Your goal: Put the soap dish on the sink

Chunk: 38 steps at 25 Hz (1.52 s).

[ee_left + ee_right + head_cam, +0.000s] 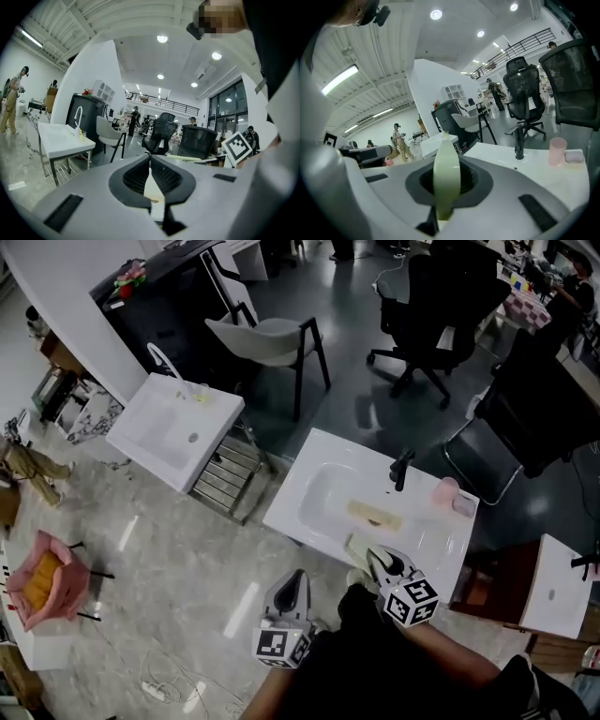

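The pale green soap dish (pixel 446 173) stood on edge, pinched between the jaws of the right gripper (pixel 377 565), which were pressed in on it from both sides. From above, the dish sat over the near rim of the white sink (pixel 300 498), just at the front lip of the basin; whether it was touching the rim or hanging a little above it I could not tell from where I stood. The gripper pointed across the sink toward the black faucet (pixel 403 468) at the far side.

In the basin, between the dish and the faucet, lay a flat yellowish piece (pixel 375 515), apart from the dish. On the deck to the right of the faucet stood a pink cup (pixel 444 490), upright, with a small pale block (pixel 464 505) just beside it.

The left gripper (pixel 296 579) was off the sink's near left corner, over the marble floor, well apart from the dish. Its jaws were pressed together with nothing between them.

Farther off to the left stood a second white sink (pixel 173 427) on a metal frame, a grey chair (pixel 267 338) behind it, and a black office chair (pixel 441 306) beyond the faucet.
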Motion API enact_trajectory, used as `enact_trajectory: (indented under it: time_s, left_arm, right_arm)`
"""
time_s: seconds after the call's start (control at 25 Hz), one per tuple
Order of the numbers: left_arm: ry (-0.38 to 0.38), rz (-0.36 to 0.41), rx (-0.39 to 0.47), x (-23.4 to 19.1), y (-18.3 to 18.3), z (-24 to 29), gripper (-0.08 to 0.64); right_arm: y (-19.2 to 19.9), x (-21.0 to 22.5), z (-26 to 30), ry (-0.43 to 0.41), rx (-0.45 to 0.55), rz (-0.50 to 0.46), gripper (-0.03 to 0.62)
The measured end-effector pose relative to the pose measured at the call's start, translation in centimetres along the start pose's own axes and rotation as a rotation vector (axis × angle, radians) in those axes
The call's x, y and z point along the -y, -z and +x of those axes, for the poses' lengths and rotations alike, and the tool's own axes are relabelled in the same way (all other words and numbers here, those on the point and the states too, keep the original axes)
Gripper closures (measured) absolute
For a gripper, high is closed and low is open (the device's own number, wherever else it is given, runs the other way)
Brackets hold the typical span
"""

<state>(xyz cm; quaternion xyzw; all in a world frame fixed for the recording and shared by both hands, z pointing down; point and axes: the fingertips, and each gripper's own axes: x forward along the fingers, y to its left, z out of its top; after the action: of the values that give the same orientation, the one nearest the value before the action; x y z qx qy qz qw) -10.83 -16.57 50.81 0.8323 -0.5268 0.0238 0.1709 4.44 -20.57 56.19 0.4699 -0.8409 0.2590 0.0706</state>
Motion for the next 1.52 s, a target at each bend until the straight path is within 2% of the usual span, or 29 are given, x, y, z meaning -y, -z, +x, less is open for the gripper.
enact_trajectory:
  time_s: [0.32, 0.64, 0.92, 1.24, 1.52]
  left_arm:
    - [-0.065, -0.01, 0.008, -0.8, -1.5, 6.8, 0.543]
    - [-0.179, -0.032, 0.006, -3.2, -0.8, 7.6, 0.543]
    - [-0.247, -0.048, 0.019, -4.5, -1.1, 8.5, 0.543]
    - [-0.29, -0.043, 0.024, -6.4, -2.8, 9.8, 0.543]
    - [-0.287, -0.046, 0.003, -6.5, -2.5, 12.4, 0.543]
  right_arm:
    - [-3.7, 3.5, 7.0, -0.089, -0.017, -0.026, 0.58]
    - [-5.3, 6.2, 12.7, -0.124, -0.034, -0.006, 0.58]
    - [-6.4, 9.0, 18.0, -0.1, -0.037, -0.089, 0.58]
    - [-6.4, 12.0, 24.2, -0.08, -0.066, -0.055, 0.58]
    - [-5.4, 14.9, 28.6, -0.039, -0.087, -0.037, 0.58]
